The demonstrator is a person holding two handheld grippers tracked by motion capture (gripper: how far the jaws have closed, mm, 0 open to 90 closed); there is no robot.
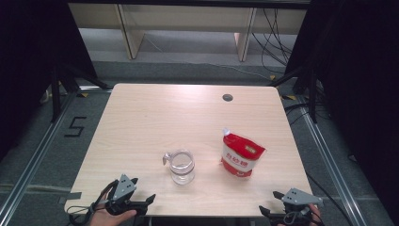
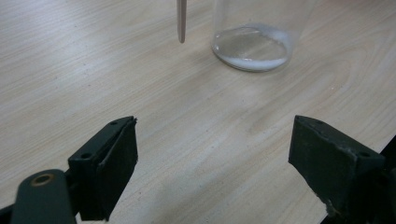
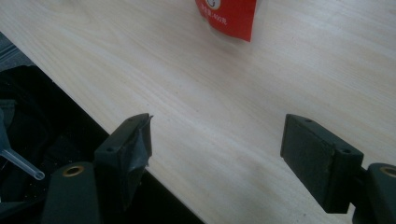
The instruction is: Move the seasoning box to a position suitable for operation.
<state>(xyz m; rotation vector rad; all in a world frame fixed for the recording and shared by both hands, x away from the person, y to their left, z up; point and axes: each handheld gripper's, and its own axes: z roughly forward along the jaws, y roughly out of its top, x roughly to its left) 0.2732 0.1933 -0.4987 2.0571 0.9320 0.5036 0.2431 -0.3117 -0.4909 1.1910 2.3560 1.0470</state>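
1. A clear glass jar point(image 1: 181, 166) with a small handle stands upright on the pale wooden table point(image 1: 155, 117), near the front edge and a little left of the middle.
2. In the left gripper view the clear glass jar point(image 2: 254, 39) holds a thin layer of white powder at its bottom.
3. A red and white plastic pouch point(image 1: 241, 154) with a white spout at its top corner lies flat on the table, to the right of the jar and apart from it.
4. The left gripper point(image 1: 141, 203) sits at the front left edge of the table, held in a hand point(image 1: 110, 217), well short of the jar.
5. Its two black jaws stand wide apart over bare wood, with nothing between them; the left gripper point(image 2: 212, 163) points toward the jar.
6. The right gripper point(image 1: 270, 213) hangs at the front right edge, near the pouch's side of the table but apart from it.
7. In the right gripper view the right gripper point(image 3: 217, 149) also has its jaws spread wide and empty, above the table's edge.
8. The lower corner of the red pouch point(image 3: 229, 16) shows ahead of those jaws.
9. A round dark cable hole point(image 1: 227, 97) sits near the table's far edge.
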